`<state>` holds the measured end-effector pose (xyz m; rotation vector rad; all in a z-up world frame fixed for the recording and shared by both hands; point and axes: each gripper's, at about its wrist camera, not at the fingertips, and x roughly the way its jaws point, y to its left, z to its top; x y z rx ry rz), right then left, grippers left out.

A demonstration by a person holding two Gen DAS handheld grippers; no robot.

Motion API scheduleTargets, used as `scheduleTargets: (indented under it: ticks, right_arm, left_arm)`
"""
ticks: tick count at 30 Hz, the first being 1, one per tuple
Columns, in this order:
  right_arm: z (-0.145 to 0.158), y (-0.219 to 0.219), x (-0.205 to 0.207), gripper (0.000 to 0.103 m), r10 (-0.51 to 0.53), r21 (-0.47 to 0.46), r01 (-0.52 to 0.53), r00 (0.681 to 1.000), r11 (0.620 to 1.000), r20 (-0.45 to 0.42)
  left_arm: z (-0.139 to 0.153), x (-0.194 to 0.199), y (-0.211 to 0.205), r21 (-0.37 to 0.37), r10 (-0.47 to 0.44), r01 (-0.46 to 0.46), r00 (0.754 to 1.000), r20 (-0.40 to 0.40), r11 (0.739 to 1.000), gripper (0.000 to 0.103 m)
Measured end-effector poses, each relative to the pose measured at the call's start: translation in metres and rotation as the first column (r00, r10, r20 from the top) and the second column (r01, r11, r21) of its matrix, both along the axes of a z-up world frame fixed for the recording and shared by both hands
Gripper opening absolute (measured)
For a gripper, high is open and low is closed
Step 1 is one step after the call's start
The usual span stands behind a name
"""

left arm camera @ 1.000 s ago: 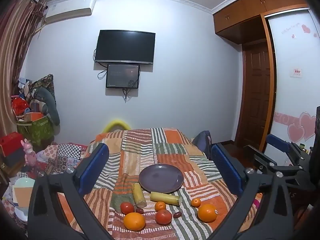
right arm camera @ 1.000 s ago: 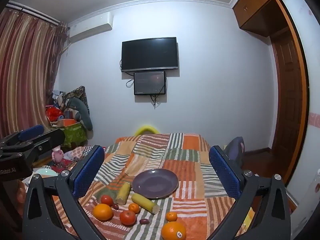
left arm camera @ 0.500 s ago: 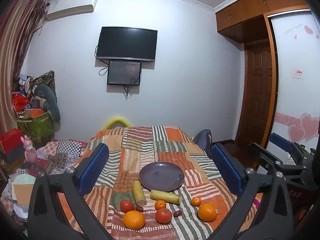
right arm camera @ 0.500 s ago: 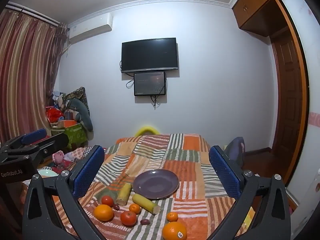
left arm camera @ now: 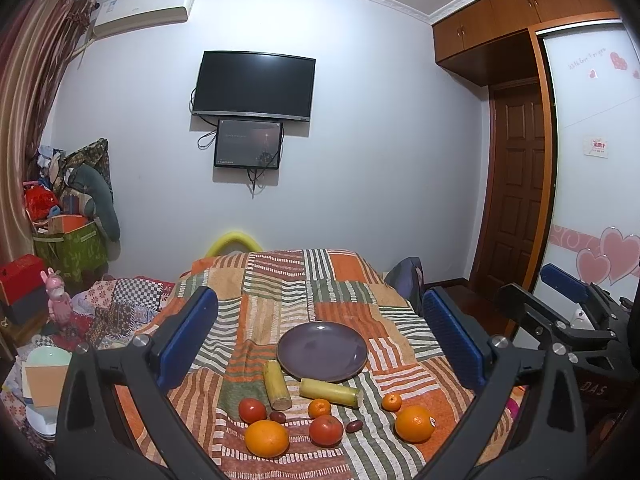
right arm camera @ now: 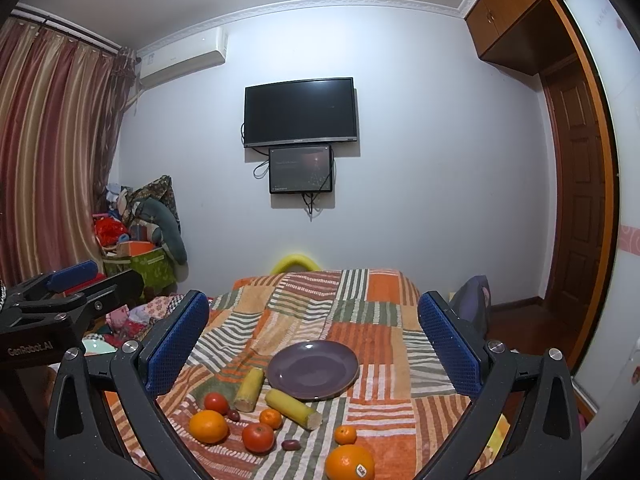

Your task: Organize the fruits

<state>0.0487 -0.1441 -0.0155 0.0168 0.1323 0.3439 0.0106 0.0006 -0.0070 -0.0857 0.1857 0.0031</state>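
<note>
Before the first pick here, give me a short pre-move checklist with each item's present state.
1. Plate bare, ready for fruit: ok.
2. Left gripper jaws wide apart, holding nothing: ok.
3. Right gripper jaws wide apart, holding nothing: ok.
4. Fruit on the blanket, none on the plate: ok.
5. Stickered orange nearest the right gripper, nothing over it: ok.
6. Whether the blanket's folds will let fruit roll: cannot tell.

1. Evenly lit from overhead, slightly cool and dim; source out of view.
2. Soft shadow under the television on the wall.
3. Strongly bowed toward the edges, black at the corners.
4. Sharp throughout; faint sheen on the plate.
</note>
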Motion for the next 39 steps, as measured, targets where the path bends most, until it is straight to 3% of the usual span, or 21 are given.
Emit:
scheduleTargets:
  ticks: [39]
  right_arm:
    - [0.0008, -0.0034, 0.0009, 0.103, 0.007, 0.017, -0.007, 1.0, 1.0, 0.002]
  left_arm:
    - [-0.0017, 0.0028, 0.0028, -0.016, -0.012, 0.012, 1.0, -0.007, 1.0, 0.103]
